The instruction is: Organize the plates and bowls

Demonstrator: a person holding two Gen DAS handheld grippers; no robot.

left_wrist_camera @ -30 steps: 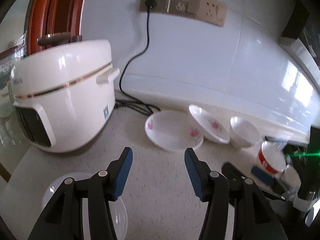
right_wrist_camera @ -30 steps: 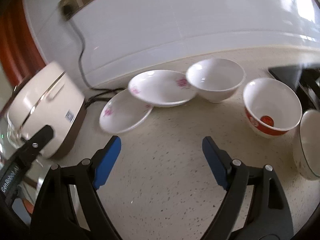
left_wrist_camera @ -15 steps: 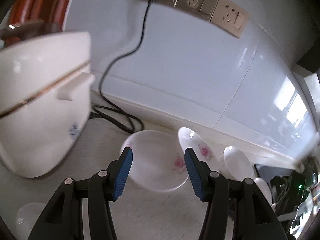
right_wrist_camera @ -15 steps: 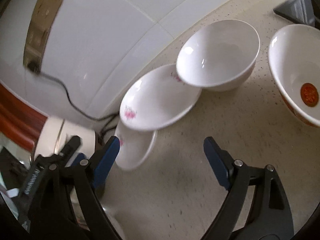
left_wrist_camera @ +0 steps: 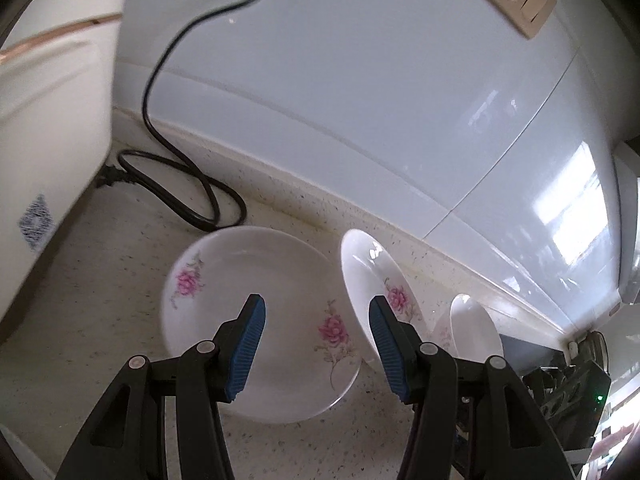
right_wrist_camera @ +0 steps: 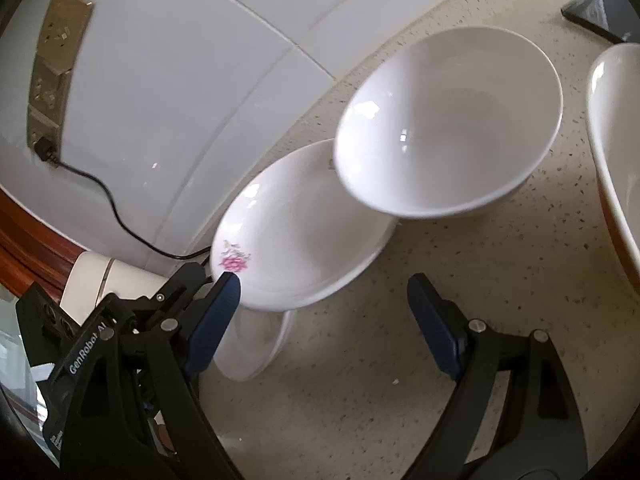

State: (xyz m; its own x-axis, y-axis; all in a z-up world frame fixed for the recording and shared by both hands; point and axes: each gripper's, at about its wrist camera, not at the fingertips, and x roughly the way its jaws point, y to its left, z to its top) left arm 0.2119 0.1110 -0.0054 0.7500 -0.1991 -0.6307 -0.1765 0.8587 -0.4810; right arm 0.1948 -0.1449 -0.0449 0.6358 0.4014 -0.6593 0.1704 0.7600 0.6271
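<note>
Two white plates with pink flowers stand by the wall. One plate lies flat, and the second plate leans with its edge on the first. My left gripper hangs open just over the flat plate with nothing between its fingers. A plain white bowl sits right of the plates. In the right wrist view the leaning plate overlaps the flat plate, and the plain bowl stands behind it. My right gripper is open above the counter before the leaning plate, holding nothing.
A cream rice cooker stands at the left, its black cord looped on the counter behind the plates. Another bowl shows at the right edge. The left gripper's black housing crowds the right gripper's left side. A white tiled wall is close behind.
Both grippers have moved forward and down toward the dishes. The left view has swung from the rice cooker to the plates. The right gripper has rolled, tilting its view.
</note>
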